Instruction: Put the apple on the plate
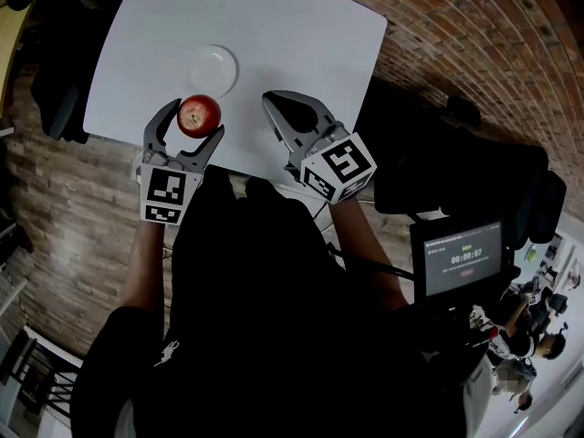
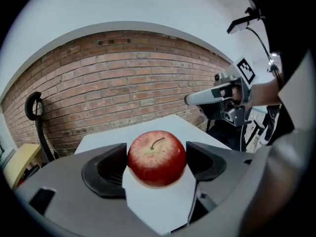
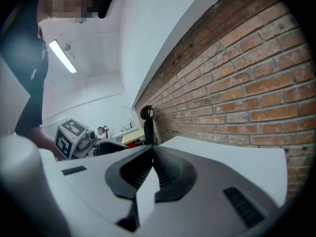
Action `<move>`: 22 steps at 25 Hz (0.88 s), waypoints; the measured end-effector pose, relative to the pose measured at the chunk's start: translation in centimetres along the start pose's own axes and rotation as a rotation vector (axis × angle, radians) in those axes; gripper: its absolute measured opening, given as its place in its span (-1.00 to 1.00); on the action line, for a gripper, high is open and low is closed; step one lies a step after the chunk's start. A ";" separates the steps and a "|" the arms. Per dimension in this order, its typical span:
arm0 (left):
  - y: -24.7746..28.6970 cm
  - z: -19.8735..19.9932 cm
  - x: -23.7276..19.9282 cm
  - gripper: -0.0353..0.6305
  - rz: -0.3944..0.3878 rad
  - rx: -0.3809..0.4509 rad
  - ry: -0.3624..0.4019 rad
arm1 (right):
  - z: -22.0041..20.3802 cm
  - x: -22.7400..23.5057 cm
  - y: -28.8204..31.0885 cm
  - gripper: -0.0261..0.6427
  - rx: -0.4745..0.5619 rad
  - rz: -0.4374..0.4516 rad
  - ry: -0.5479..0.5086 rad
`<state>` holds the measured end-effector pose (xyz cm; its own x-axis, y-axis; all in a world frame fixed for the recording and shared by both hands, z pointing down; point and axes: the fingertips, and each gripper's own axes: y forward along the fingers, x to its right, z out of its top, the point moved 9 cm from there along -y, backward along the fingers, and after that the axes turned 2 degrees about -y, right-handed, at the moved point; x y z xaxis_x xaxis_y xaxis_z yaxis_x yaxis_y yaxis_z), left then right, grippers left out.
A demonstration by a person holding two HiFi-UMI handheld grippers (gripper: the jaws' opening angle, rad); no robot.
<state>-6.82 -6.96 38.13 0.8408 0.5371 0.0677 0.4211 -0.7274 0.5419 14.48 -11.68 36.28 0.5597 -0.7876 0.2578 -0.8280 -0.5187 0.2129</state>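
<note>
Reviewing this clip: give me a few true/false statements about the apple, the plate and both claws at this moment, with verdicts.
1. The left claw grips the apple between its jaws. True.
2. The apple lies on the plate. False: the plate is bare, and the apple is in the claw just short of it.
3. The right claw is shut with nothing in it. True.
4. The table is dark wood. False: its top is white.
</note>
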 end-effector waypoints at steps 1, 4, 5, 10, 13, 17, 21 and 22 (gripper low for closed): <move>0.2 -0.3 -0.2 0.25 -0.009 0.002 0.000 | -0.2 -0.1 0.2 -0.91 -0.003 -0.006 -0.002; 1.1 -1.8 -1.0 0.25 -0.035 0.007 0.001 | -1.0 -0.7 1.1 -0.91 -0.016 -0.028 -0.009; 1.4 -2.2 -1.3 0.25 -0.044 0.008 0.001 | -1.3 -0.9 1.4 -0.91 -0.019 -0.036 -0.009; 2.4 -2.4 -2.7 0.25 -0.094 0.001 0.006 | -1.0 -1.3 2.3 -0.91 -0.029 -0.083 0.014; 3.2 -2.6 -3.6 0.25 -0.117 0.002 0.013 | -1.2 -1.4 2.9 -0.91 -0.037 -0.111 0.026; 4.2 -2.7 -4.4 0.25 -0.131 0.001 0.022 | -0.9 -1.4 3.4 -0.91 -0.044 -0.141 0.032; 5.2 -2.8 -5.2 0.25 -0.145 -0.003 0.027 | -1.0 -1.5 3.7 -0.91 -0.056 -0.171 0.046; 5.5 -2.8 -5.4 0.25 -0.148 -0.003 0.030 | -1.0 -1.4 3.8 -0.91 -0.059 -0.177 0.050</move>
<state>-10.02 -12.67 43.08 0.7590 0.6509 0.0119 0.5387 -0.6383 0.5499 10.53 -12.21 37.71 0.6987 -0.6675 0.2574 -0.7138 -0.6261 0.3140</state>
